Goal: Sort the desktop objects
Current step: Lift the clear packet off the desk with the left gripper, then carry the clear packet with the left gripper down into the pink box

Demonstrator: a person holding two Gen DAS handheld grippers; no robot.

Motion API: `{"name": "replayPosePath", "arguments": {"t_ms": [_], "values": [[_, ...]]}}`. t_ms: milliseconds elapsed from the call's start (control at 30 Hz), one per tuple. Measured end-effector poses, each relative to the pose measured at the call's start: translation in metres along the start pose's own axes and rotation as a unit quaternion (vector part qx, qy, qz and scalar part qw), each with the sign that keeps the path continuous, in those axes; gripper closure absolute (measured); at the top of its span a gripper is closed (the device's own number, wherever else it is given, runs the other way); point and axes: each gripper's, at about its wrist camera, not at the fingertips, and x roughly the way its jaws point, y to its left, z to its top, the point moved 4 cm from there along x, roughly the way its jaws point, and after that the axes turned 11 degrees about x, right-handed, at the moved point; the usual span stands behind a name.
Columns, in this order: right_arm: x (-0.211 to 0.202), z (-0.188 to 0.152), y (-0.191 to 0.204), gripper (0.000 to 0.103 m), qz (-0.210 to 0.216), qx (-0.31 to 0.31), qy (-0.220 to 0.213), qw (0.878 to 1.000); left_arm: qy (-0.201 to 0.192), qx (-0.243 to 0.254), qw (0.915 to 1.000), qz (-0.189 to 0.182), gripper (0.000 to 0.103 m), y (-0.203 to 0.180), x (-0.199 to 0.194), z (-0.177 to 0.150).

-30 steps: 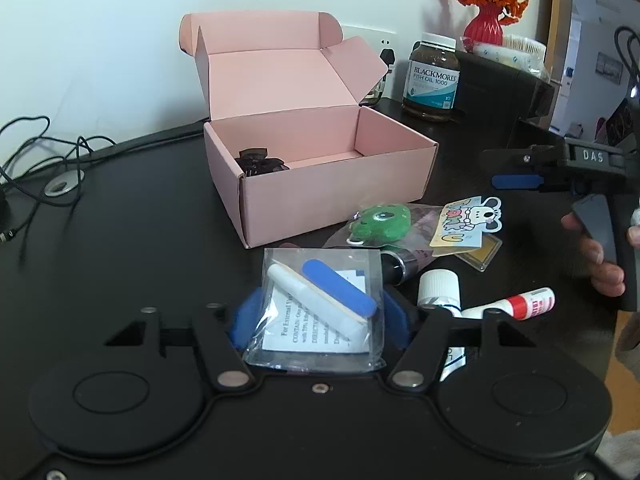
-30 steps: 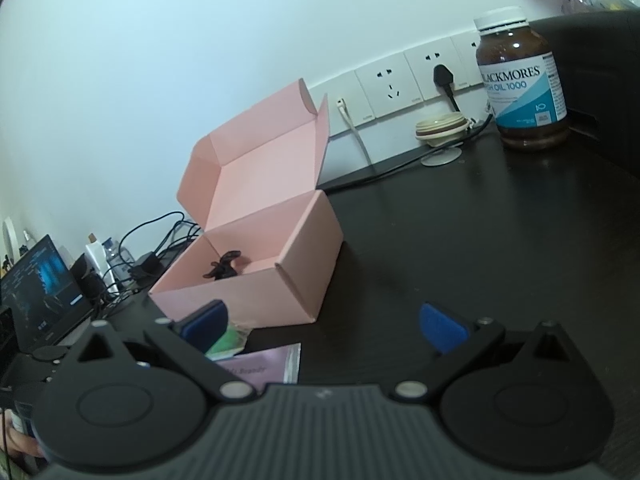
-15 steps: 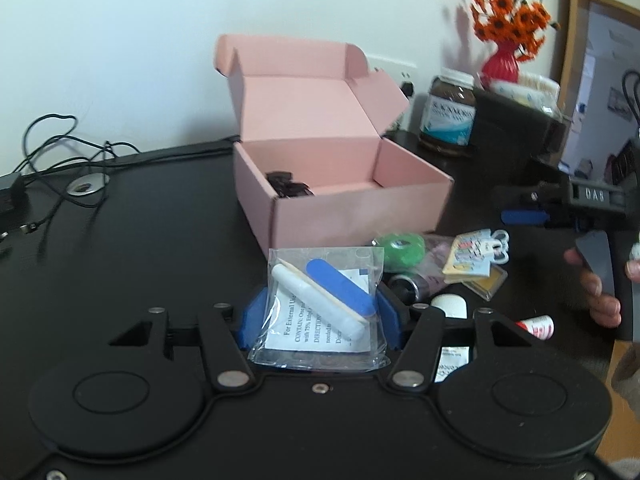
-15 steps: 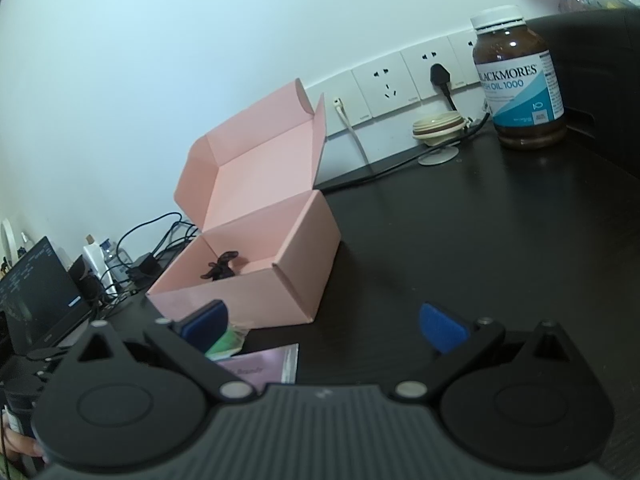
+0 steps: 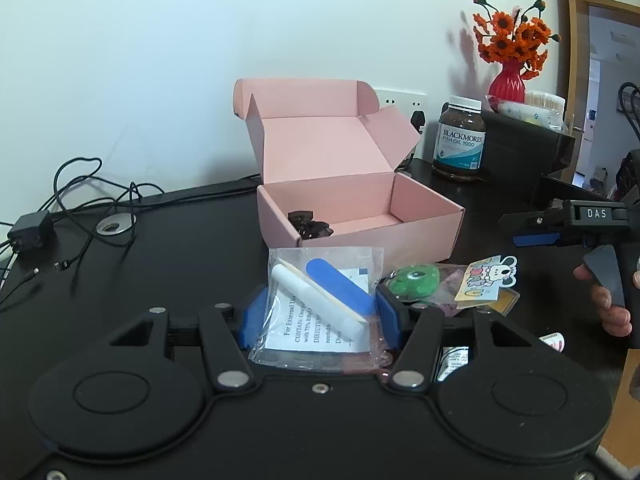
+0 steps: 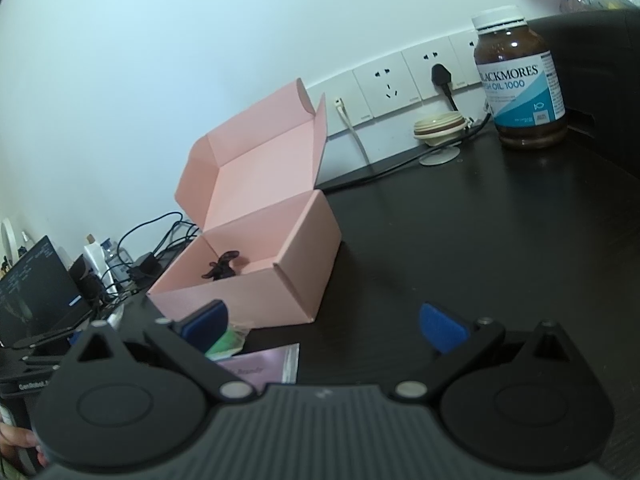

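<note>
The left gripper (image 5: 320, 312) is pinching a clear bag (image 5: 320, 304) between its blue pads, holding it just in front of the open pink box (image 5: 360, 216) sitting toward the desk's (image 5: 160, 240) back edge. The right gripper (image 6: 324, 326) is hovering with its fingers spread, gripping nothing. A brown bottle (image 6: 520, 80) is standing near the back right corner.
</note>
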Motion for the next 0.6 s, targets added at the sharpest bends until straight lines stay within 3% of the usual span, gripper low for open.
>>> {"name": "replayPosePath", "arguments": {"t_ms": [300, 600], "values": [[0.000, 0.000, 0.000, 0.001, 0.004, 0.004, 0.003, 1.000, -0.005, 0.011, 0.9999, -0.001, 0.046, -0.003, 0.009, 0.023], [0.000, 0.001, -0.003, 0.001, 0.009, 0.016, 0.005, 1.000, -0.011, 0.045, 0.9987, -0.022, 0.046, -0.024, 0.048, 0.068]]}}
